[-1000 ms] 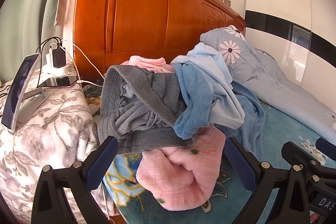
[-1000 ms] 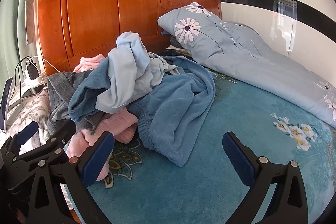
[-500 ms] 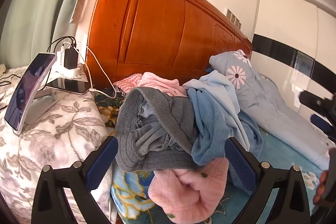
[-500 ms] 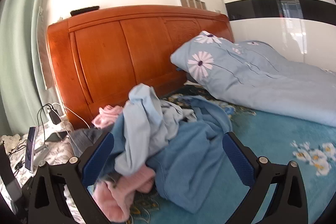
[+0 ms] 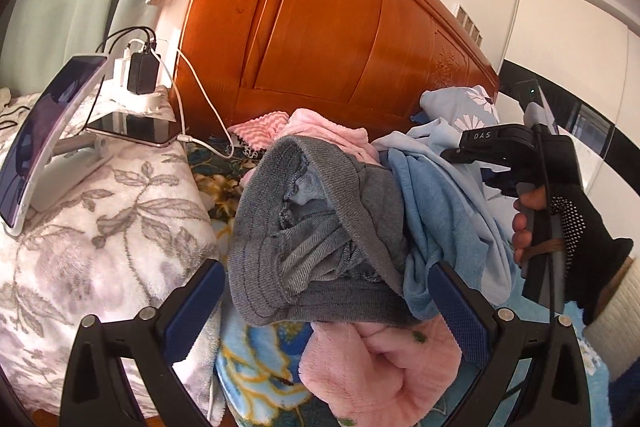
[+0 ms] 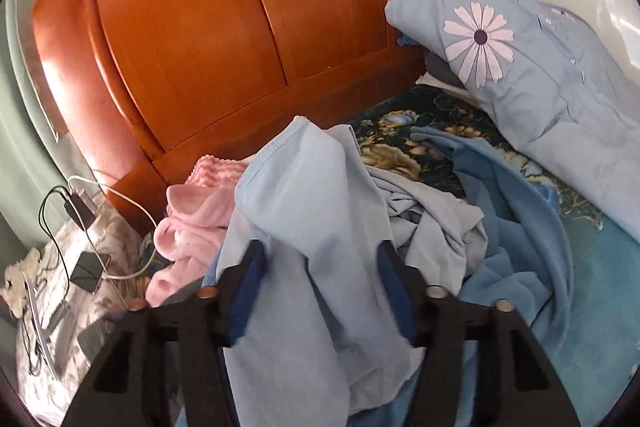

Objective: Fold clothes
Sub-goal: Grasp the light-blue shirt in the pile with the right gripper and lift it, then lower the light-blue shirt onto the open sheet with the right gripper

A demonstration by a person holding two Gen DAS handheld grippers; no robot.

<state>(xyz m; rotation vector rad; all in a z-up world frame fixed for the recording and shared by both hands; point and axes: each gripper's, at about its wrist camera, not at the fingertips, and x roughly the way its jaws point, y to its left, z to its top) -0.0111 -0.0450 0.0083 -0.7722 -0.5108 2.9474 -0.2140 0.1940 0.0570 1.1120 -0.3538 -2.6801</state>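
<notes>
A heap of clothes lies on the bed in front of the headboard. My left gripper (image 5: 324,307) stands open low before the heap. A grey knitted garment (image 5: 312,227) bulges between its fingers without being pinched, and a pink fleece piece (image 5: 380,367) lies just under it. My right gripper (image 6: 320,267) is over the top of the heap with its jaws closing. A light blue garment (image 6: 312,211) fills the gap and touches both pads. A darker blue garment (image 6: 512,219) spreads to its right. In the left wrist view a gloved hand (image 5: 572,227) holds the right gripper (image 5: 452,153).
The orange wooden headboard (image 6: 240,27) rises behind the heap. A blue daisy-print duvet (image 6: 540,67) is bunched at the right. At the left, a floral blanket (image 5: 100,227) carries a propped tablet (image 5: 44,131), a phone, and chargers (image 5: 142,75) with cables.
My right gripper swung left over the heap and narrowed its jaws around the light blue garment. The left gripper edged closer to the grey garment and rolled a little, still open.
</notes>
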